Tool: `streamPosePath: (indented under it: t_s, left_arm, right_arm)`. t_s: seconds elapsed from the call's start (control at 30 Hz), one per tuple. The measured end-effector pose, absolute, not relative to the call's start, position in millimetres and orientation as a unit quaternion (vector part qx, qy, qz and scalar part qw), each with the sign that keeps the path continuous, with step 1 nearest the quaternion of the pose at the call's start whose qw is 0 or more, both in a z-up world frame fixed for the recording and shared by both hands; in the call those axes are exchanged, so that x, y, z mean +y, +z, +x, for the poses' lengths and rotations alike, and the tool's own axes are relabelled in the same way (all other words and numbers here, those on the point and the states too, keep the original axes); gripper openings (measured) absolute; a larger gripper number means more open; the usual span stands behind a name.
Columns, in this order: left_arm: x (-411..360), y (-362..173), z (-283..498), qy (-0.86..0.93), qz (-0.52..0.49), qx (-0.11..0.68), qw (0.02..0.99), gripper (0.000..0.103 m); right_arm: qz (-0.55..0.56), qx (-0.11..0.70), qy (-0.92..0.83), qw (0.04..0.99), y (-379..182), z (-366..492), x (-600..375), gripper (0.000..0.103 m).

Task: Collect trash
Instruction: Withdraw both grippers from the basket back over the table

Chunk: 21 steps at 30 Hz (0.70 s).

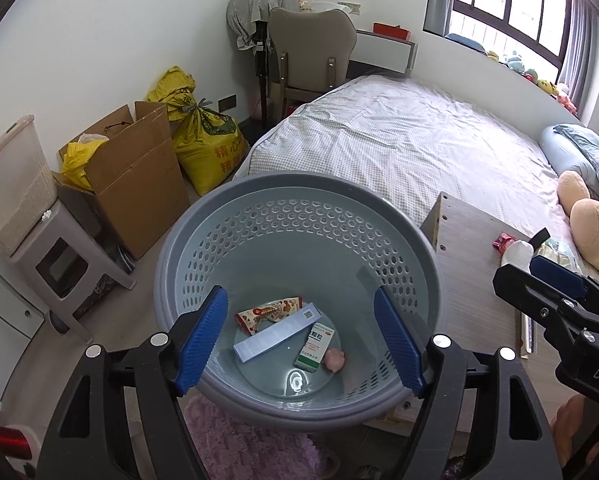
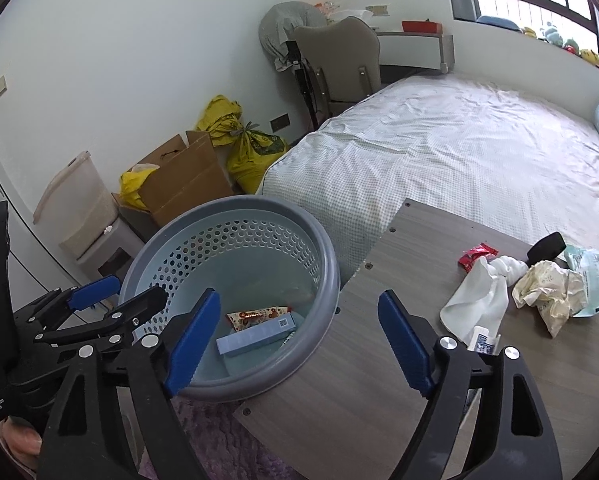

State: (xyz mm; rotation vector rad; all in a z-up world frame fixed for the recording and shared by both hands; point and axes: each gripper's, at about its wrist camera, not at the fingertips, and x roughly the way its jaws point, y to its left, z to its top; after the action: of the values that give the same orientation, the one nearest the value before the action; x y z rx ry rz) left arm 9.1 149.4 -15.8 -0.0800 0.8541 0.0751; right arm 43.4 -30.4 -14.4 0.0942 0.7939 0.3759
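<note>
We held the left tongs (image 1: 299, 344) above the grey-blue perforated basket (image 1: 427, 280), jaws spread wide with nothing between them. At the bottom of the basket lay a red-and-white snack wrapper (image 1: 267, 312), a long pale-blue box (image 1: 277, 334), a small green-and-white medicine box (image 1: 315, 346) and a small pink lump (image 1: 334, 360). The long box rested partly over the wrapper, and the medicine box lay just beside the pink lump.

Our right tongs (image 2: 299, 340) were likewise released and empty, their left pad over the basket's rim and their right pad over the wood-grain surface (image 2: 359, 380). The basket stood right against the left edge of that surface, above a purple shaggy rug (image 2: 203, 432).

More trash remained on the surface, well to the right of the tongs: a red wrapper (image 2: 477, 256), a crumpled white tissue (image 2: 479, 296), a crumpled yellowish paper (image 2: 547, 294) touching a pale-green packet (image 2: 591, 280), and a small white-and-blue box (image 2: 482, 340) near the front, just behind the right tong arm. A black roll (image 2: 545, 250) sat behind the yellowish paper.

Beyond the surface we saw the bed (image 2: 459, 152) with its checked sheet, and along the wall a cardboard box (image 1: 139, 184) and yellow sacks (image 1: 207, 140).
</note>
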Motion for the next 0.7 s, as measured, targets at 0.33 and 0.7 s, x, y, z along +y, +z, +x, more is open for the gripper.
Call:
streamPosePath:
  t_s: [0.33,0.7]
  left_arm:
    - [100.9,-15.3,0.5,-0.009,-0.022,0.414,0.91,0.073]
    - [21.2,-25.3,2.9,-0.078,0.011,0.426,0.901,0.073]
  right_arm:
    - [0.064,0.379,0.126,0.915,-15.9,17.6,-84.9,0.081]
    - [0.086,0.382,0.032,0.92,-27.6,-17.7,-175.9,0.081]
